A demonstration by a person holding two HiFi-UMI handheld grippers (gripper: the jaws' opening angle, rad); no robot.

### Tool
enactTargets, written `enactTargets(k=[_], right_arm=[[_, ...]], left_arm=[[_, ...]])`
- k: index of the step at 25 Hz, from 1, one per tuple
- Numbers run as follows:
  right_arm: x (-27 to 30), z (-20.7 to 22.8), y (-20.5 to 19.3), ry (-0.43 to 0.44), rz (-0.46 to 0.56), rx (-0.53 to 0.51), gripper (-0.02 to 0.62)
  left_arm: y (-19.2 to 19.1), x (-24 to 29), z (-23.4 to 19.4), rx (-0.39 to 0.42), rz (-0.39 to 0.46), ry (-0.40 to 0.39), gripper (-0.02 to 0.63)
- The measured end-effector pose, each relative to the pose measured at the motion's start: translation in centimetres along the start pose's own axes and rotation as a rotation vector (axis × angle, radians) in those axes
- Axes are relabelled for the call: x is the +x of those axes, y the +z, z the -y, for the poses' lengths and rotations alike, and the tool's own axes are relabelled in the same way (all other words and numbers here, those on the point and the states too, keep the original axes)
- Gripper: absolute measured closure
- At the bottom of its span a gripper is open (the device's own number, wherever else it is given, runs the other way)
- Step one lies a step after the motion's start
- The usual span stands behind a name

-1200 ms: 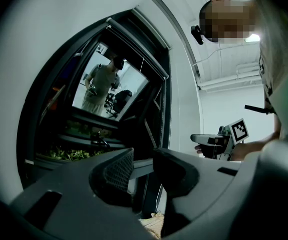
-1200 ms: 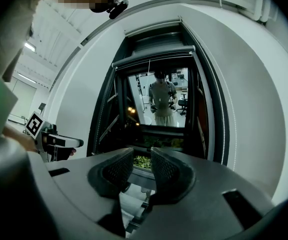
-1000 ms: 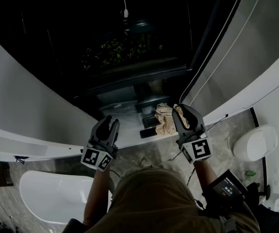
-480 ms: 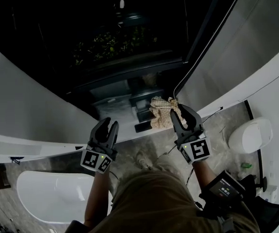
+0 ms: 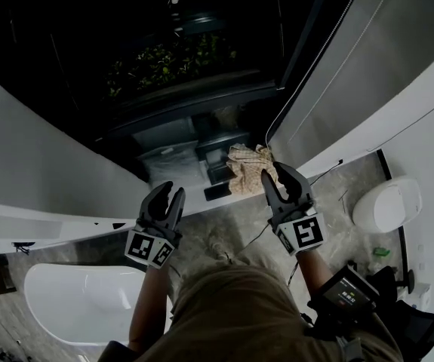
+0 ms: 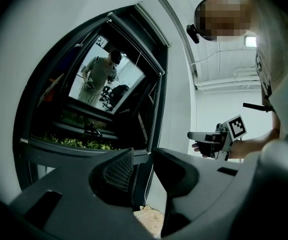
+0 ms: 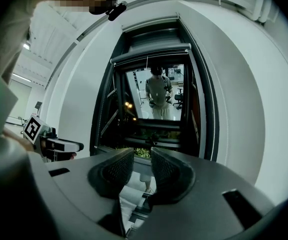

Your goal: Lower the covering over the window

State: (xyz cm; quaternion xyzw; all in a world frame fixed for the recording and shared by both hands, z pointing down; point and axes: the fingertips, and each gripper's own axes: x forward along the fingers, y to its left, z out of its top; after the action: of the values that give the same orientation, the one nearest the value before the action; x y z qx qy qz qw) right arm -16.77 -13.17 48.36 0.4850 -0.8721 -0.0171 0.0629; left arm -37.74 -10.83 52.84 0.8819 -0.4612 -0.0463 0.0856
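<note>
Two grippers: held level before the window (image 5: 88, 89), side by side, well apart.
Left gripper (image 5: 169, 190): jaws parted a little, nothing gripped.
Right gripper (image 5: 277, 173): jaws parted a little, nothing gripped.
Blind (image 7: 151, 49): drawn up at the window's top edge.
Cloth (image 5: 248, 170): laid at the right end of the sill (image 5: 194, 206).

Open air lies between the left gripper (image 5: 171, 190), the right gripper (image 5: 277, 174) and the dark window (image 5: 179, 66), with white walls (image 5: 35, 149) hemming both sides and a crumpled cloth (image 5: 245, 168) on the sill (image 5: 194, 202) just beyond the right gripper's parted jaws.
</note>
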Motion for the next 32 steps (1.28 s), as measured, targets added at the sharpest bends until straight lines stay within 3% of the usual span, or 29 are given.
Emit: enactTargets(k=[6,13,20,32], right_arm=[[-1.8,1.4,1.8,0.025,0.105,0.037,0.485],[-6.2,3.7,1.8,0.077,0.083,0.05,0.485],[-12.4,5.9,1.5,0.106,0.126,0.084,0.485],[-25.5,8.2,1.0,0.146,0.157,0.132,0.485]], left_arm=[[1.3,1.1,3.4,0.034,0.004,0.008,0.492],[2.2,2.4,9.2,0.057,0.009,0.03,0.492],[1.7,2.1,16.1,0.096,0.004,0.052,0.492],[-0.2,-1.9,28.7,0.114,0.01,0.109,0.492]])
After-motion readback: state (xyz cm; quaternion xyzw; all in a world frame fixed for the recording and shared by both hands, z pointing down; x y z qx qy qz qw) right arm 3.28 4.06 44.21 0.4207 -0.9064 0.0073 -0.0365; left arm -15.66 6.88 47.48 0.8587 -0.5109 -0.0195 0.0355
